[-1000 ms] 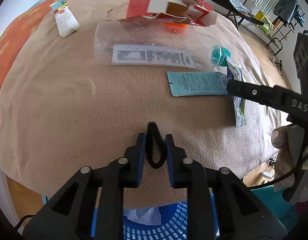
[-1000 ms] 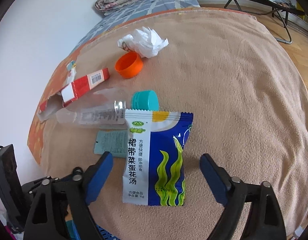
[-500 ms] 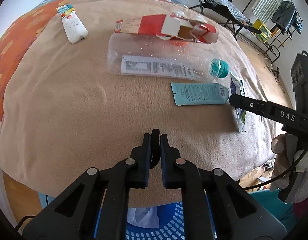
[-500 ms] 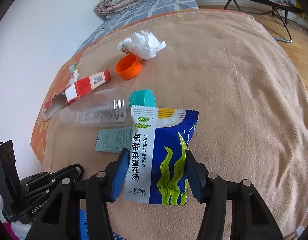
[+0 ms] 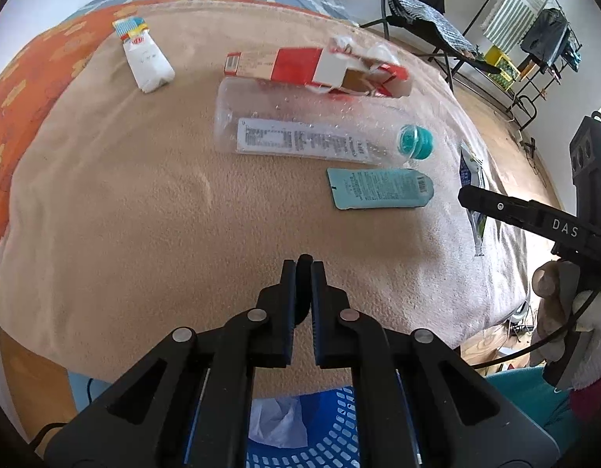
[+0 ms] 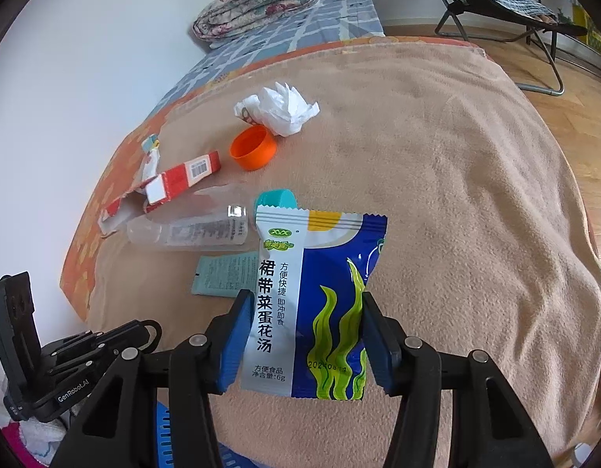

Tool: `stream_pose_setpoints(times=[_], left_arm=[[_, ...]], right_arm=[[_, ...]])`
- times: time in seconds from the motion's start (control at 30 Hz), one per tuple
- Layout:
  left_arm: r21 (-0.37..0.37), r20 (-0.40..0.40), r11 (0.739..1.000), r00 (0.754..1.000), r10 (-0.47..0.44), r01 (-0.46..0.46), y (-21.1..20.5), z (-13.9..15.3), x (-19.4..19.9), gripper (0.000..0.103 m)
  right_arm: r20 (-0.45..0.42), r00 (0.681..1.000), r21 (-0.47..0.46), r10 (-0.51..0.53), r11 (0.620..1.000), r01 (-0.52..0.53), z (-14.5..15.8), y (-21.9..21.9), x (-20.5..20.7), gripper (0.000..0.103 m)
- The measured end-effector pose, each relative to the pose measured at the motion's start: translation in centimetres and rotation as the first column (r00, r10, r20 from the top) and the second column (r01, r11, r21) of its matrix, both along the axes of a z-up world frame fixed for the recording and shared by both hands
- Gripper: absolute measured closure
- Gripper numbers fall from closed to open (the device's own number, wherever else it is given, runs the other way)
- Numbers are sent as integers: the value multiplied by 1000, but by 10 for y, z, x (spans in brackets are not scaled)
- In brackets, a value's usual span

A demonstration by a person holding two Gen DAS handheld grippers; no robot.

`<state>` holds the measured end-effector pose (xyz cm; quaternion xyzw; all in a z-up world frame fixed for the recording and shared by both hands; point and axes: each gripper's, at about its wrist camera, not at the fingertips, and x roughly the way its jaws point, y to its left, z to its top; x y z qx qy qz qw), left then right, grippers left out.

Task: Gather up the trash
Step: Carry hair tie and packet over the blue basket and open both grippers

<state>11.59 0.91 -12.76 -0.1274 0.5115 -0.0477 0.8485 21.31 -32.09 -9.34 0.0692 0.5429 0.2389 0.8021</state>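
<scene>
Right tongs (image 6: 302, 325) pinch the soup packet (image 6: 312, 300) at frame centre; its slick edges might slip out. Left tongs (image 5: 303, 273), low centre, grip a black loop (image 5: 303, 269).

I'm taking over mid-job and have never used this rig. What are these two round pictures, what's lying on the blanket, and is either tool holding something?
Each picture comes from a fisheye camera on a two-finger tool that a person carries, looking along its fingers.

The left hand-held gripper is shut on a small black object I cannot identify. The right hand-held gripper has its blue pads against both sides of the blue and white soup packet.

On the tan blanket lie a clear plastic bottle, a torn red and white carton, a teal flat sachet, an orange plastic cap, a crumpled white tissue and a small white tube.

A blue perforated basket sits below.
</scene>
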Motion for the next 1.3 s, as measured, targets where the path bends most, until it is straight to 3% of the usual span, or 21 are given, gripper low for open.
stream_pose_setpoints(times=[0.57,0.77,1.1,1.3], left_arm=[[-30,104,999,994,-37,41,2,43,-67,98],[-41,90,997,994,-54,58,-1,37,-88,98],[-80,21,996,999,-41,43,0,8,-123,98],[-84,-29,996,999,-38,36,-2,-11,-136,98]], right_arm=[[127,987,80,103,990,-114,62,-8,-69,47],[161,970,66,179,979,-192,67,0,-104,47],[117,953,107,279,950,-292,52,9,-160,47],[87,938,81,336,936,-343,34,16,-184,47]])
